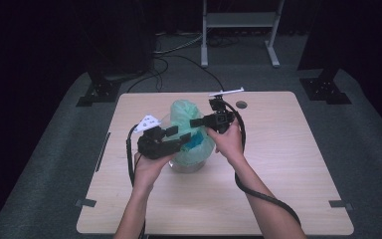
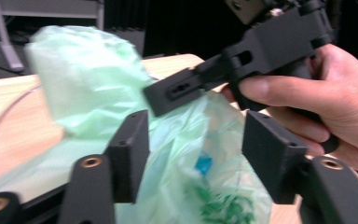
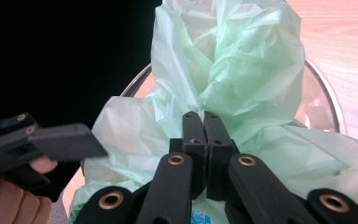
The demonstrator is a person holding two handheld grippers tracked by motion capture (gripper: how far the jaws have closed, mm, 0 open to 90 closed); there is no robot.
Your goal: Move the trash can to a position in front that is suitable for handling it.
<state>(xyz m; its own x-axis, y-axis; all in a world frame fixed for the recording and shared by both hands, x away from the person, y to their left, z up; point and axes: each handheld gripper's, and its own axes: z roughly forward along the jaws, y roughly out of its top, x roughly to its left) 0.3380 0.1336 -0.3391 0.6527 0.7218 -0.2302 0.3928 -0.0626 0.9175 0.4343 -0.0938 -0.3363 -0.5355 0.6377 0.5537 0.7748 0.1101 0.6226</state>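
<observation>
A pale green plastic bag (image 1: 185, 113) lines a clear round container (image 1: 189, 167) at the middle of the wooden table (image 1: 288, 164). Its top is gathered into a twisted neck (image 3: 223, 60). Something blue (image 2: 203, 164) shows through the film low in the bag. My right gripper (image 3: 204, 125) is shut, its jaw tips pinching the green film just below the neck; in the high view the right gripper (image 1: 196, 122) reaches in from the bag's right. My left gripper (image 2: 196, 154) stands open, with loose bag film between its jaws and no pad pressing. In the high view the left gripper (image 1: 176, 134) sits at the bag's left front.
The container's clear rim (image 3: 328, 93) curves round the bag. A dark round hole (image 1: 241, 104) lies in the tabletop at the back. Behind the table stand a white frame (image 1: 238, 20) and black stands (image 1: 97, 89) on grey floor, with cables.
</observation>
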